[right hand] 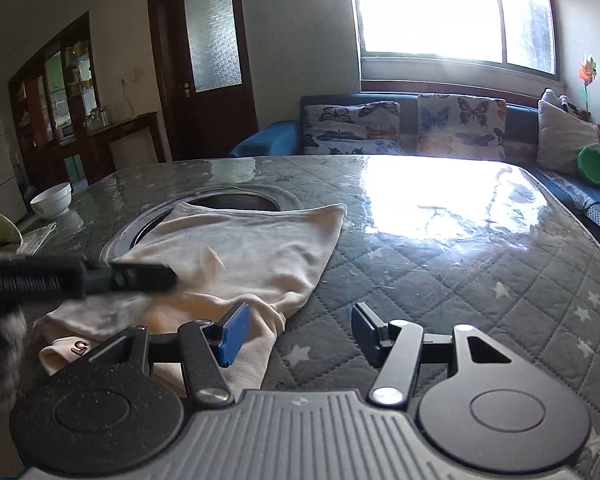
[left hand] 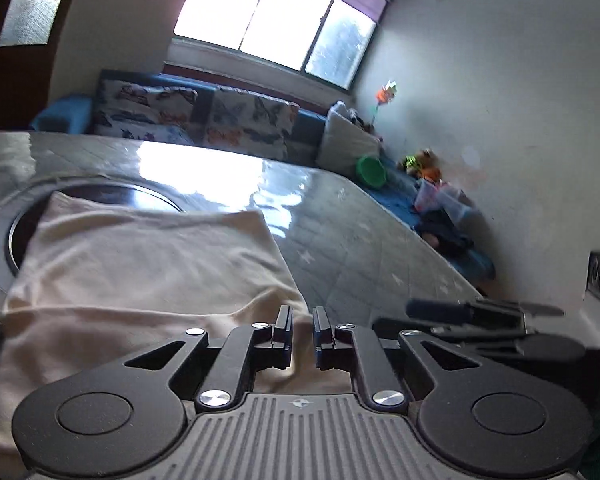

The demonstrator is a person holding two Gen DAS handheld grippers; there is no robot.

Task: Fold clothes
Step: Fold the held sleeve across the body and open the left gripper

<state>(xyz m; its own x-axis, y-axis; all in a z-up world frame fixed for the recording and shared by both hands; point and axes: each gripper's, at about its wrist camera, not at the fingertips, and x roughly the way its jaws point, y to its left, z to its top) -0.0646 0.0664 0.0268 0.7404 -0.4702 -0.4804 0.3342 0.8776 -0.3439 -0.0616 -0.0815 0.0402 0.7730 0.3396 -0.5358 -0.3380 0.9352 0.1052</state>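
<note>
1. A cream garment lay on the worktop, which was covered with a grey quilted, star-printed sheet under a glossy film. The garment's far edge overlapped a round recess set in the worktop.
2. Left wrist view: the left gripper hung above the near part of the cream garment. Its fingers stood almost together with a narrow gap; cloth showed behind the gap, but no fold was pinched between them.
3. Right wrist view: the right gripper had its fingers spread apart with nothing between them. The left-hand, blue-padded finger stood over the garment's near corner; the other stood over bare quilted worktop beside the garment.
4. Only the right wrist view showed the left gripper from the side, blurred, above the garment's left part. It also showed a small mark on a folded edge nearest the camera, a white bowl on the worktop well left of the garment, and a dark door.
5. Only the left wrist view showed the right gripper, blurred, to the right of the garment, and clutter on the blue sofa against the wall.
6. Both views showed butterfly cushions and a bright window beyond the worktop.
</note>
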